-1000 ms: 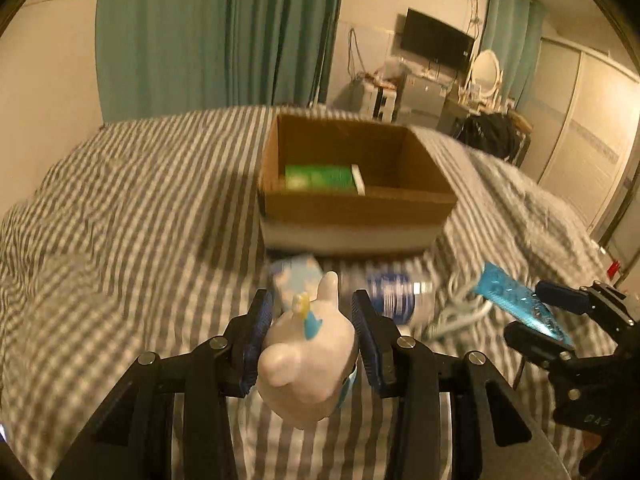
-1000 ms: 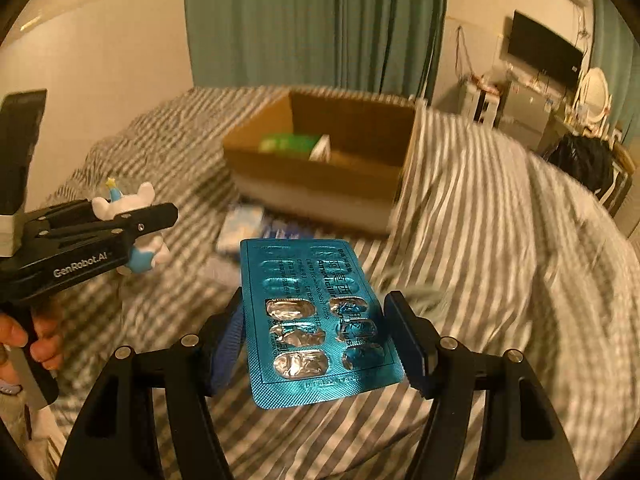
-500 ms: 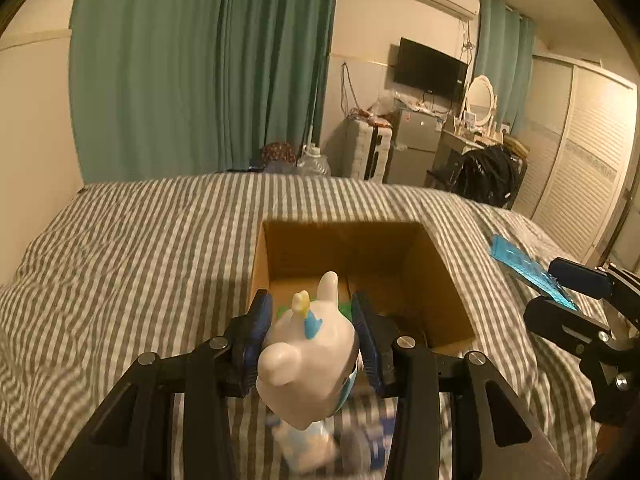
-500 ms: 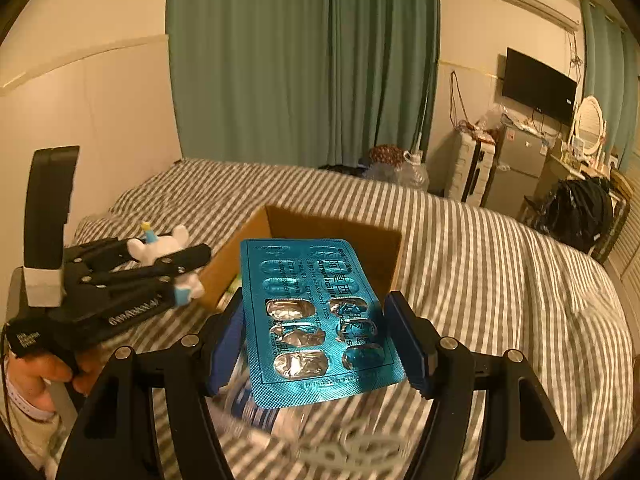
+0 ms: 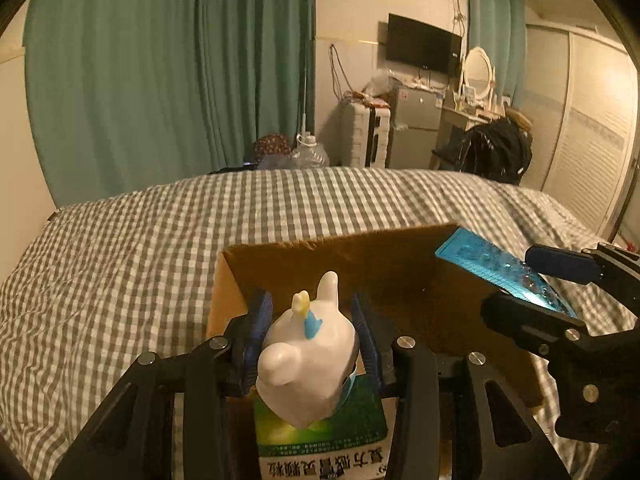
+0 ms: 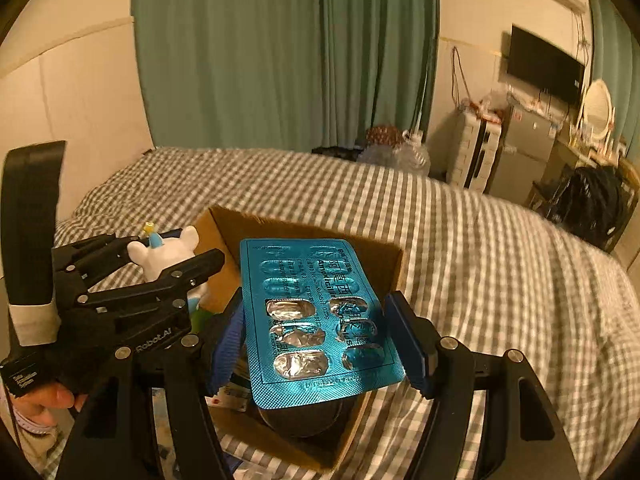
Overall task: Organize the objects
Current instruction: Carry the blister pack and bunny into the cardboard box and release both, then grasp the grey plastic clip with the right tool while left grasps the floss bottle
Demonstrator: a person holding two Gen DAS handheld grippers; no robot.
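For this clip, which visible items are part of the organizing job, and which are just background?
Part of the job:
- white toy figure in left gripper
- blue blister pack in right gripper
- cardboard box
- green medicine box inside it

Background:
- checked bedspread
- green curtains
- wall TV
- round mirror

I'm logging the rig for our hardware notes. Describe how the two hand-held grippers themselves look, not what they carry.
Both are black plastic linkages joined by silver round-head screws, with ribbed blue pads lining the fingers. The left hand-held gripper carries white "Robot.AI" lettering on its side, a small white label near the grip, and a tall black upright post wrapped in a white band. The right hand-held gripper shows the same black arms and blue pads. No cables visible.
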